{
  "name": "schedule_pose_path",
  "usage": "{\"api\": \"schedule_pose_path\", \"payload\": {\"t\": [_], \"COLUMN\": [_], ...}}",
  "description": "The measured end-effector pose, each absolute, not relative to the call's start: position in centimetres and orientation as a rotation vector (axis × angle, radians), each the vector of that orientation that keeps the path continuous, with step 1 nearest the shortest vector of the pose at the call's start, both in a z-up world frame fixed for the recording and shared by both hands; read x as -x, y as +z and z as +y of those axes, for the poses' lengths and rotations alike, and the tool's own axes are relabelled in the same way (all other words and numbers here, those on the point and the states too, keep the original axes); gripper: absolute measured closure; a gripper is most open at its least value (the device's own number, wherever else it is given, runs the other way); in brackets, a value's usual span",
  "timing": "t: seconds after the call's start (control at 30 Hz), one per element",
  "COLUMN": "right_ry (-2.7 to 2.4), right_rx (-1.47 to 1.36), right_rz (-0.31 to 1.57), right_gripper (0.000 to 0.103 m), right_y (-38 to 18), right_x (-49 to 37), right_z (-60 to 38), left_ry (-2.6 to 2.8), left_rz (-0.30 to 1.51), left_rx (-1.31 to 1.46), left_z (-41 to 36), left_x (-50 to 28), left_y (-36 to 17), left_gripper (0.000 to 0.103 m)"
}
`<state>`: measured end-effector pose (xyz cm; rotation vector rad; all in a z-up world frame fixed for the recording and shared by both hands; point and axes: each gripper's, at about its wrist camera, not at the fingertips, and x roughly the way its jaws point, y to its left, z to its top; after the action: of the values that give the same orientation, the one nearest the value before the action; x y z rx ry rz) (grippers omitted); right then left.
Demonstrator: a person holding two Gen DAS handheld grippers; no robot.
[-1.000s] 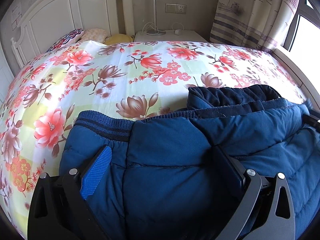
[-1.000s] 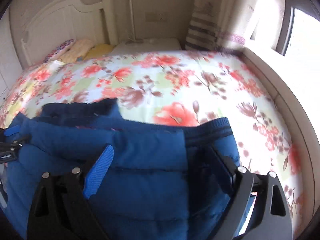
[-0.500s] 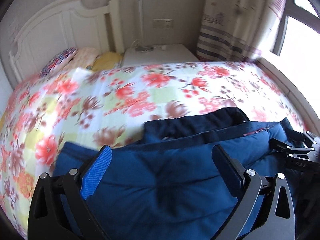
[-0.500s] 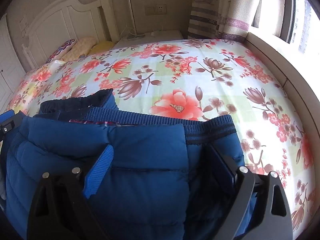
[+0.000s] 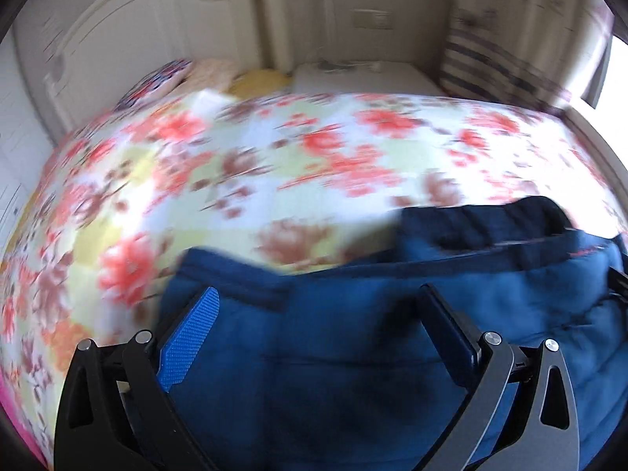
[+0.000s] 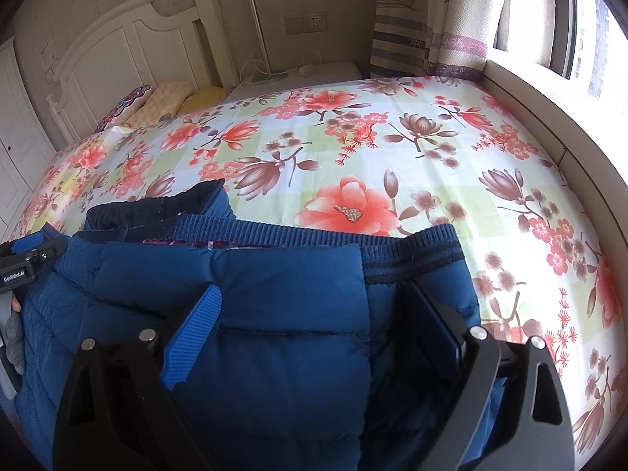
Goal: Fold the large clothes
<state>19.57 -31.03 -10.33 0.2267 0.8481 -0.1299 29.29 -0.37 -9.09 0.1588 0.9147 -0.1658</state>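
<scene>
A blue padded jacket (image 6: 274,314) with a ribbed hem lies partly folded on the flowered bedspread (image 6: 353,149). It also shows in the left wrist view (image 5: 353,333), which is blurred by motion. My right gripper (image 6: 314,306) stands wide open over the jacket's hem end, its jaws on either side of the fabric without closing on it. My left gripper (image 5: 318,306) is wide open over the jacket's other end. The left gripper also shows at the left edge of the right wrist view (image 6: 27,259).
The white headboard (image 6: 129,47) and pillows (image 6: 157,98) are at the far left. A white nightstand (image 6: 298,74) stands behind the bed. A curtain (image 6: 412,31) and a bright window ledge (image 6: 549,117) run along the right side.
Both grippers have shifted over the jacket. The left wrist view swung sideways and is now blurred by motion. Both stay open.
</scene>
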Motion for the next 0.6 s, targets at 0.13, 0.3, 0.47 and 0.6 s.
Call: {"api": "schedule_pose_path", "payload": {"t": [0.13,0.3,0.47,0.6], "right_ry": [-0.133,-0.125,-0.120,0.081], "right_rx": [-0.220,-0.222,-0.107,0.079], "right_rz": [0.847,0.850,0.761,0.763], "right_gripper": [0.009,0.009,0.011,0.010], "right_y": [-10.3,-10.3,-6.7,-5.2], "right_x": [-19.5,-19.5,-17.1,-16.0], "right_z": [-31.0,-31.0,-27.1,-18.9], "left_ry": [-0.265,-0.212,-0.215,-0.216], "left_rz": [0.950,0.932,0.927,0.927], "left_rx": [0.015,-0.089,-0.078,-0.076], "left_z": [3.7,1.9,2.2,2.2], "left_x": [-29.9,-29.4,-29.4,-29.4], "left_y": [-10.3,-10.7,-10.7,-10.7], "left_gripper": [0.004,0.004,0.004,0.004]}}
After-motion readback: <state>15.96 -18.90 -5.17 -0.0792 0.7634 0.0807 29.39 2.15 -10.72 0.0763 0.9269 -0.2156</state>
